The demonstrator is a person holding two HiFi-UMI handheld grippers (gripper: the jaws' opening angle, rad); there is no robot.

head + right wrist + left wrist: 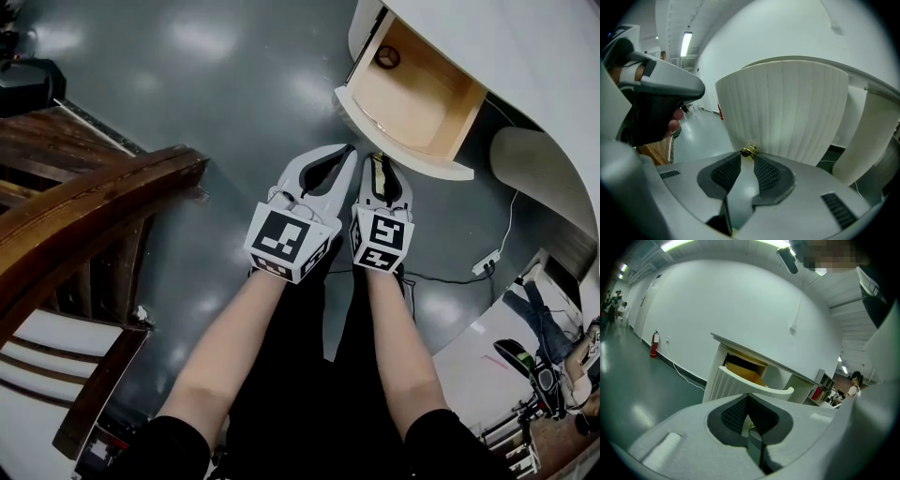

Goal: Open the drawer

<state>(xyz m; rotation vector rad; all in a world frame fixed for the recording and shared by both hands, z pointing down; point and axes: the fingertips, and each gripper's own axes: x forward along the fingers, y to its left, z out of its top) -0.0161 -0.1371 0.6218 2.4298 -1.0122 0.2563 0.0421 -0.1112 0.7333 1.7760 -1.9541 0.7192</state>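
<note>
The head view looks steeply down on the drawer (pixel 417 103). Both gripper views face it too, the right one very near its front.

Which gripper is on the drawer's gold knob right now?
The right gripper: the gold knob sits pinched between its tips, against the ribbed drawer front. The left gripper, beside it, is shut on nothing and hangs short of that front.

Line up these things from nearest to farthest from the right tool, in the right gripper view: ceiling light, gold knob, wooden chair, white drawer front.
1. gold knob, right between the tips of the right tool.
2. white drawer front, just behind the knob.
3. wooden chair, off to the lower left.
4. ceiling light, far up the hall, upper left.
</note>
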